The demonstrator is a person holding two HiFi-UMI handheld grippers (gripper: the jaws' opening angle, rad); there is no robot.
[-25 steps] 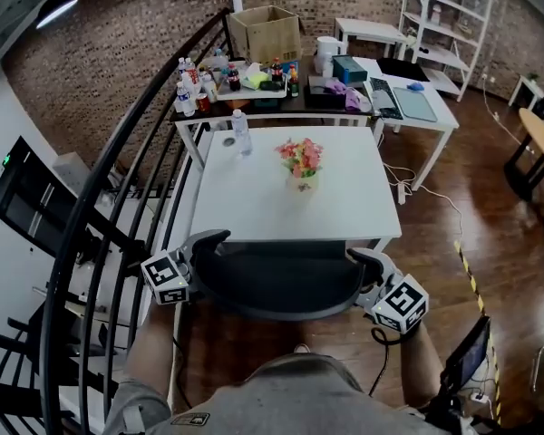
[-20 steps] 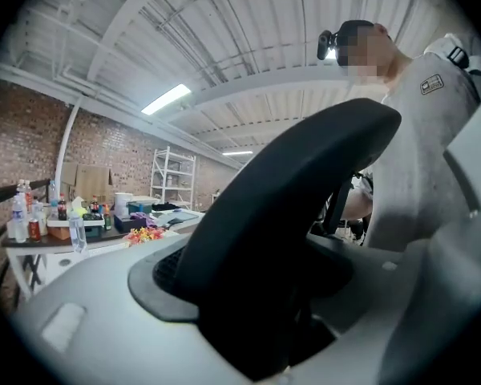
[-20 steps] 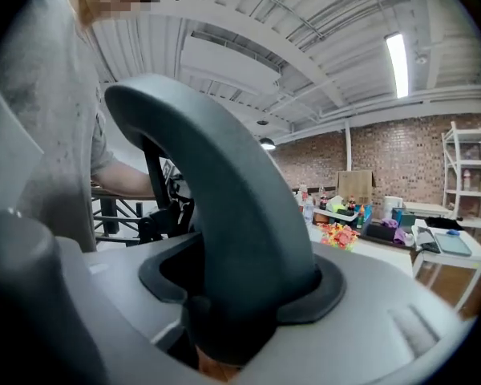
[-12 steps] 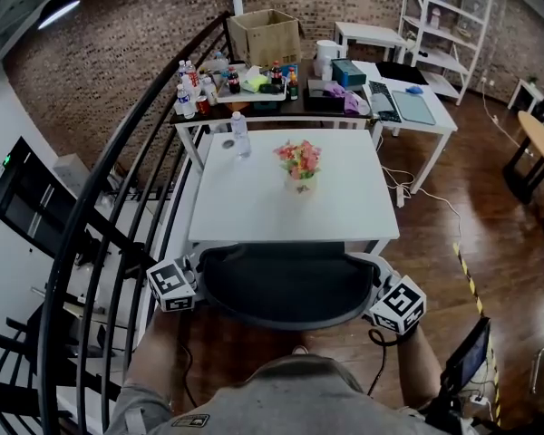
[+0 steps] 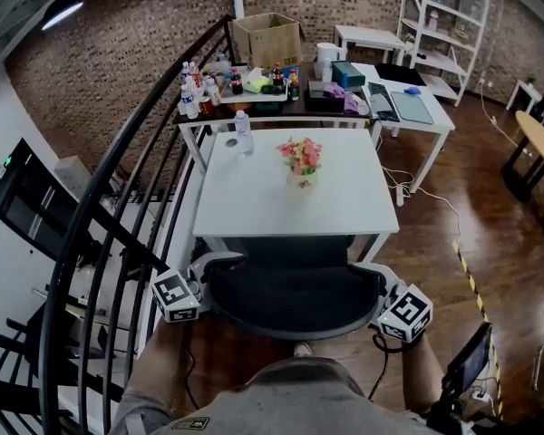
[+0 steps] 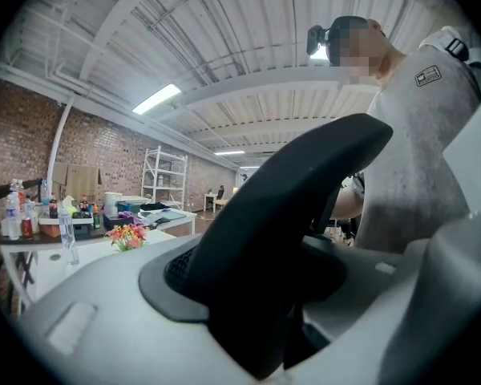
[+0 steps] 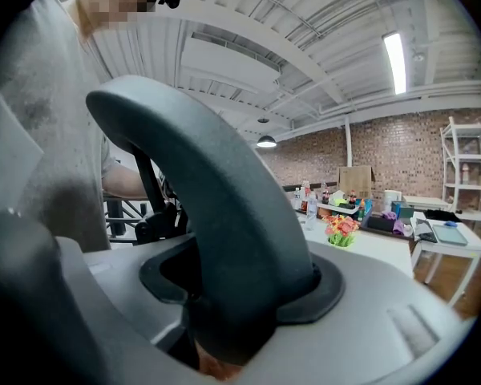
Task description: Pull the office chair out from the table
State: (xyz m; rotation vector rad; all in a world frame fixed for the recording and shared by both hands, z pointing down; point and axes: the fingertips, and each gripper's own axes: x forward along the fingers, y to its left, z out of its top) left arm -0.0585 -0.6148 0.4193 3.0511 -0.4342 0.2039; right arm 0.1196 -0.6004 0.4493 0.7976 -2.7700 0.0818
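The office chair [image 5: 290, 293] has a dark curved backrest and stands at the near edge of the white table [image 5: 254, 198], its seat partly under the tabletop. My left gripper [image 5: 202, 286] is at the backrest's left edge. Its jaws are closing, and the dark backrest rim [image 6: 280, 215] fills the space between them. My right gripper [image 5: 379, 294] clamps the backrest's right edge, where the grey rim [image 7: 216, 215] sits tight between its jaws. On the table stand a pot of flowers [image 5: 301, 161] and a water bottle [image 5: 244, 132].
A black stair railing [image 5: 118, 198] runs close along the left. Behind the white table is a cluttered table [image 5: 272, 84] with bottles and a cardboard box [image 5: 266, 33]. A white desk [image 5: 417, 107] stands at the back right. A cable [image 5: 435, 198] lies on the wood floor.
Both grippers closed onto the backrest's edges and moved toward the person. The chair came with them, a little way out from under the table.
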